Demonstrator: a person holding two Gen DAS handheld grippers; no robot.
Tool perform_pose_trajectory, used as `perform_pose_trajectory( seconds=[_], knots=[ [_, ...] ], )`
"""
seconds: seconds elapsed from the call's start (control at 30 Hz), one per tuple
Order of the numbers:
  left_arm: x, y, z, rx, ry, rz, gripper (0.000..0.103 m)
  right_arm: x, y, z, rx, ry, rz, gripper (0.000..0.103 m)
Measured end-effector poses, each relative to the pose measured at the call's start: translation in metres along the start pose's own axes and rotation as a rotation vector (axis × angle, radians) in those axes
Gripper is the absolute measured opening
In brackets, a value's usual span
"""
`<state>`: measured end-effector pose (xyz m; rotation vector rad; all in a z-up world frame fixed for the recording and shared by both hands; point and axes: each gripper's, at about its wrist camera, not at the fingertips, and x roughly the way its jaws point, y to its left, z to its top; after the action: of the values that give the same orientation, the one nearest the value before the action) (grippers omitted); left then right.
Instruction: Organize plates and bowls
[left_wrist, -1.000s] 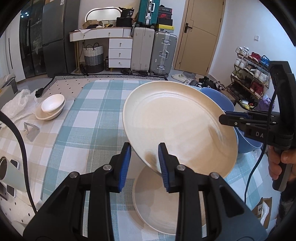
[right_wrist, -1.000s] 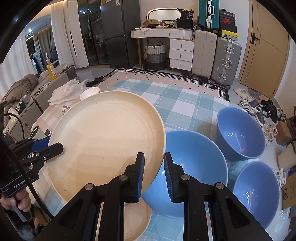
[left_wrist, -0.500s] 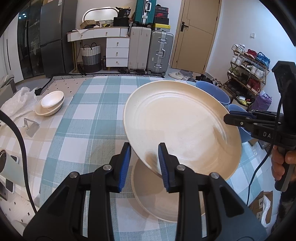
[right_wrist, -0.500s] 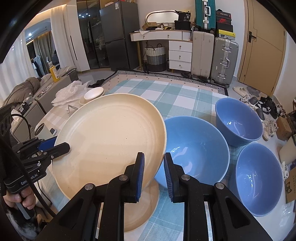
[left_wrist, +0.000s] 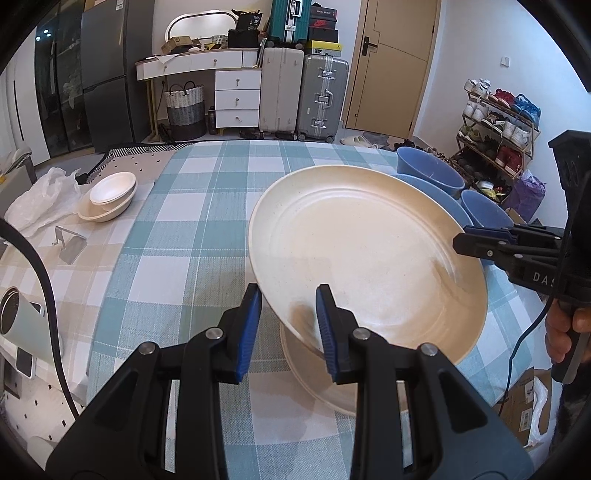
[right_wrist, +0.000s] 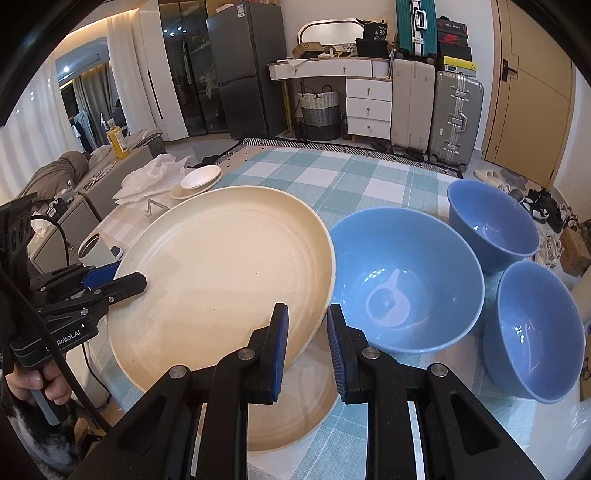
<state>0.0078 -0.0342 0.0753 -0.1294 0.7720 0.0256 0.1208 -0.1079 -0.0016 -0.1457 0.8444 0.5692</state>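
Checked tablecloth (left_wrist: 192, 236), suitcases (left_wrist: 301, 96) behind.

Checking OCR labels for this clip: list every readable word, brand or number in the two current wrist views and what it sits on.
"DAS", cut off at the frame edge: on the black right tool body, left wrist view.
"Robot.AI", its start hidden: on the black left tool body, right wrist view.
"36": on the black box atop the white dresser.
Boxes stacked over the silver suitcase: print too small to read.
Cream plate, blue bowls: no text.
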Motion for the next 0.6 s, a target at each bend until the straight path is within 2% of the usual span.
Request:
perform_pose_trajectory(
  seconds=[0.6],
  knots=[
    [0.021,0.001,-0.028,0.032,0.029,0.004,0.026,0.003,0.003,-0.042,0.026,0.021,0.015,0.022]
  ],
)
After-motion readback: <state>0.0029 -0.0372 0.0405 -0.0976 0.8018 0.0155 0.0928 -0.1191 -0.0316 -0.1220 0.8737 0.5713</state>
